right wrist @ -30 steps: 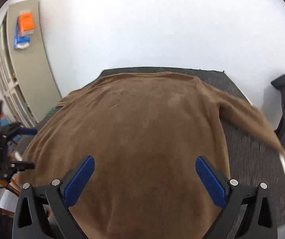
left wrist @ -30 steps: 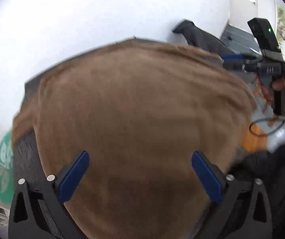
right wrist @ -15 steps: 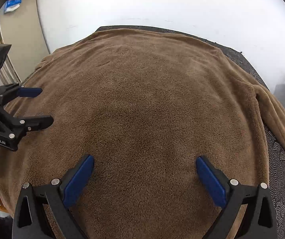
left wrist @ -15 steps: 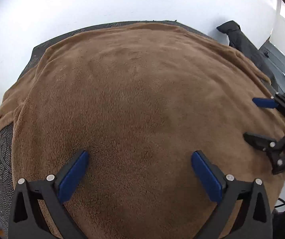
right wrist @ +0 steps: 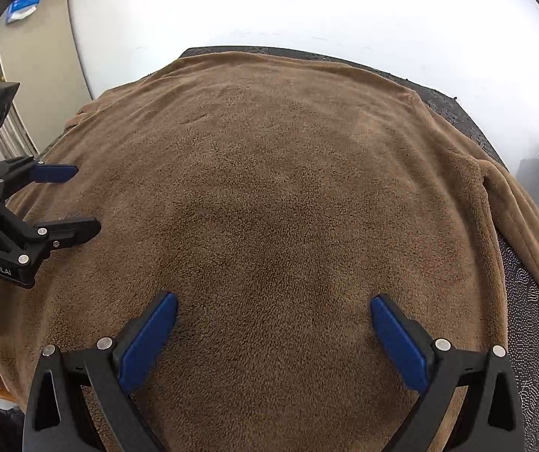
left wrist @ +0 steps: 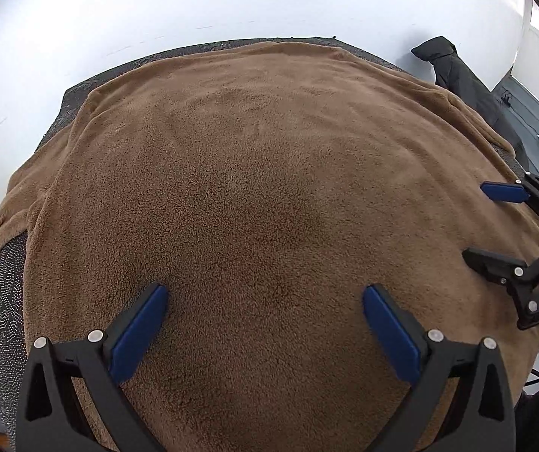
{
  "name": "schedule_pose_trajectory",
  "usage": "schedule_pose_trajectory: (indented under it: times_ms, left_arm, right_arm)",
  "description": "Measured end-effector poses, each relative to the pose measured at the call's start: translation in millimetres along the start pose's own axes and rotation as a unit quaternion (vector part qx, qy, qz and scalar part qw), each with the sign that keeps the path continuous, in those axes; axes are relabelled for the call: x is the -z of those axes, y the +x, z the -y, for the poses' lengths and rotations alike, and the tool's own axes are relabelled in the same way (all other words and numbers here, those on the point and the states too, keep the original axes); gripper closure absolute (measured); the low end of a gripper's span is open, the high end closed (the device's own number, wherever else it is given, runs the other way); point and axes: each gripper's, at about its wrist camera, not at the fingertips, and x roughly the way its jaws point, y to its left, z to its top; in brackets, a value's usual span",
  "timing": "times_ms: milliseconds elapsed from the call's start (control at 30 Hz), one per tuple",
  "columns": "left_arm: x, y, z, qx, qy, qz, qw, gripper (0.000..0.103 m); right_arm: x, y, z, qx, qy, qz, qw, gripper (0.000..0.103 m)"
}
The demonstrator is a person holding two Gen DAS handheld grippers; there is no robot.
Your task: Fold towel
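A large brown fleece towel lies spread flat over a dark patterned table, its edges drooping over the sides. My left gripper hovers open above the towel's near part, nothing between its blue pads. At the right edge of the left wrist view my right gripper stands open over the towel. In the right wrist view the same towel fills the frame under my open right gripper, and the left gripper shows open at the left edge.
A dark garment hangs against the white wall at the right. Grey shelving with blue and orange items stands at the left. The bare table shows at the towel's right side.
Both grippers have come down closer to the towel. The towel, blurred and bunched a second ago, now lies flat and still. Each gripper has come into the other's view.
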Motion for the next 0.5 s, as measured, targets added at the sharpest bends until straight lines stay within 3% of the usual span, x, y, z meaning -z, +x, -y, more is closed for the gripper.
schedule_pose_trajectory:
  times_ms: [333,500]
  left_arm:
    - [-3,1,-1,-0.001,-0.001,-0.008,1.0000,0.000]
    - [-19,2,0,-0.009,-0.015,-0.054,0.9984,0.000]
  right_arm:
    - [0,-1,0,-0.004,-0.008,-0.008,1.000,0.000]
    - [0,-1,1,-0.007,-0.008,-0.010,1.000,0.000]
